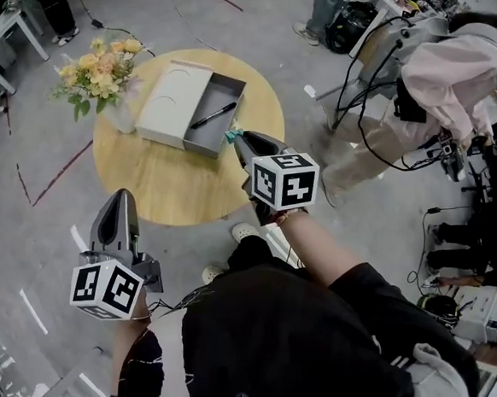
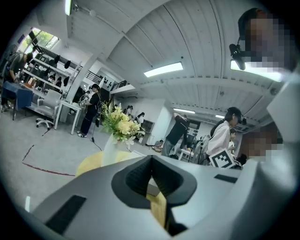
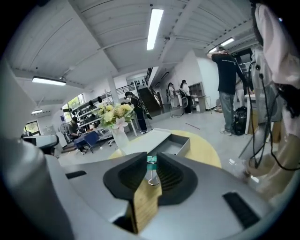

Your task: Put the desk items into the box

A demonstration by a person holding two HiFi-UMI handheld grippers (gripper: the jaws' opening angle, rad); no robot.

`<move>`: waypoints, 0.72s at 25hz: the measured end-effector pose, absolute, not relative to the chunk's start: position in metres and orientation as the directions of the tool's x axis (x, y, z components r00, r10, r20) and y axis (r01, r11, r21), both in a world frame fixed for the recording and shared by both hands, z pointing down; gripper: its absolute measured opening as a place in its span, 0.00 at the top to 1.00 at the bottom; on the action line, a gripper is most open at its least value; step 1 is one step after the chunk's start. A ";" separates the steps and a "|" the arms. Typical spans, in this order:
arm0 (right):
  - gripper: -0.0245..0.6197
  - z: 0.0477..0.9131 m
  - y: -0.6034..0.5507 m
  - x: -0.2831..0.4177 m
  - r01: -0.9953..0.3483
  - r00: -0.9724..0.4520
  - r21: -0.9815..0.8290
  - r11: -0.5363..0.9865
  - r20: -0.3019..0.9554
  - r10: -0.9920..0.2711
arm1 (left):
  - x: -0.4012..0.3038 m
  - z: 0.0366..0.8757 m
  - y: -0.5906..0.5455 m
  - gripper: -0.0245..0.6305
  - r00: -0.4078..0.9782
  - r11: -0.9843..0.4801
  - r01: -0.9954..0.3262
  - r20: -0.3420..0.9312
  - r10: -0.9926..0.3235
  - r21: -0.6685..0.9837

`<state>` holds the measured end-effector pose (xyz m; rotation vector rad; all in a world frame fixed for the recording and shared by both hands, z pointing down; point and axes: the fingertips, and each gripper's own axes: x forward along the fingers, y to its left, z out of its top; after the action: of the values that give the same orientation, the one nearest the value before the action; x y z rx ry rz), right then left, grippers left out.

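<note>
A grey open box (image 1: 232, 87) sits on the round wooden table (image 1: 170, 182), with its white lid (image 1: 171, 101) lying against its left side. Inside the box lies a black pen (image 1: 214, 115). My right gripper (image 1: 237, 139) hovers over the table's near right edge, just short of the box, and is shut on a small teal binder clip (image 1: 232, 135). In the right gripper view the clip (image 3: 151, 160) hangs between the jaws with the box (image 3: 178, 143) ahead. My left gripper (image 1: 119, 197) is off the table's near left edge, shut, with nothing in it.
A vase of yellow flowers (image 1: 101, 68) stands at the table's far left, next to the lid. A person in a pale top (image 1: 444, 75) bends over at the right among cables and equipment. Grey floor surrounds the table.
</note>
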<state>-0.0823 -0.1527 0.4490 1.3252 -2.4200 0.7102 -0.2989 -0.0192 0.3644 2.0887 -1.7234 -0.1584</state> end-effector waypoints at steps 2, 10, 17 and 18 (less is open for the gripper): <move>0.86 0.450 -0.161 -0.072 -0.843 -0.538 -0.294 0.451 0.475 -0.697 | -0.292 0.362 -0.026 0.95 0.224 -0.144 -0.915 0.178 -0.958 0.377; 0.86 0.459 -0.204 -0.054 -0.789 -0.610 -0.312 0.529 0.497 -0.617 | -0.254 0.359 -0.062 0.95 0.164 -0.083 -0.922 0.188 -0.968 0.379; 0.86 0.463 -0.273 -0.070 -0.702 -0.695 -0.294 0.649 0.484 -0.532 | -0.249 0.364 -0.108 0.95 0.038 0.025 -0.937 0.170 -0.985 0.350; 0.86 0.463 -0.279 -0.072 -0.684 -0.709 -0.293 0.668 0.485 -0.513 | -0.248 0.365 -0.108 0.95 0.008 0.054 -0.932 0.170 -0.985 0.358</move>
<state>-0.0723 -0.2786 0.4630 0.9430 -2.5224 0.6560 -0.2482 -0.1080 0.3650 1.9227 -1.9695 -0.1977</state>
